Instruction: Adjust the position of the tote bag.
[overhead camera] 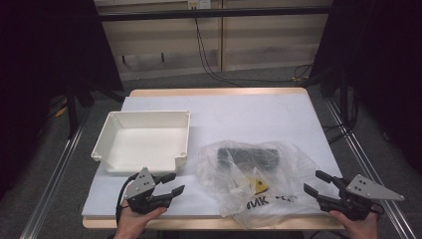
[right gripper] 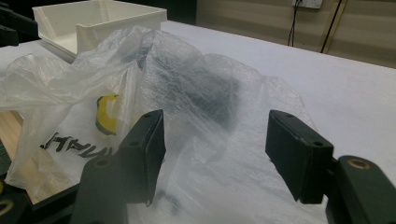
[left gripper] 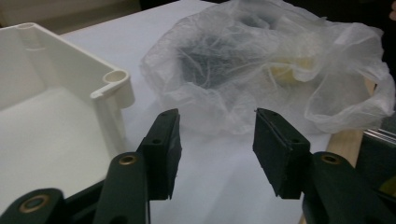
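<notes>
Where the counter (overhead camera: 278, 112) carries its white covering, two items lie on it: a white open-topped plastic tray (overhead camera: 144, 141) on the left half, and a crumpled clear plastic bag (overhead camera: 254, 177) toward the near middle. The tray interior appears bare. Its near right corner stands just beside the bag's left edge, a narrow strip of white surface between them in the left claw view.

Contents of the bag, seen through the film: a dark rectangular object (overhead camera: 248, 157) in the far part, a pale cream piece (overhead camera: 240, 181) near the centre, and a yellow piece (overhead camera: 261, 186) beside it. Black printed lettering (overhead camera: 259, 201) marks the near side of the bag; it cannot be read. The near edge of the bag hangs over the counter's wooden front lip.

Beyond the counter are a grey floor, trailing black cables (overhead camera: 209, 59) and a pale panelled wall. Dark curtains flank both sides.

Left claw (overhead camera: 169, 183): held in the person's left hand (overhead camera: 133, 221) at the near edge, just in front of the tray's near wall, jaws wide apart with nothing between them. The bag lies ahead and to its right, apart from the jaws.

Right claw (overhead camera: 318, 181): held in the right hand (overhead camera: 359, 224) at the near right corner, jaws wide apart, gripping nothing. The bag's right fringe lies directly before it; whether film touches the jaws cannot be told.
</notes>
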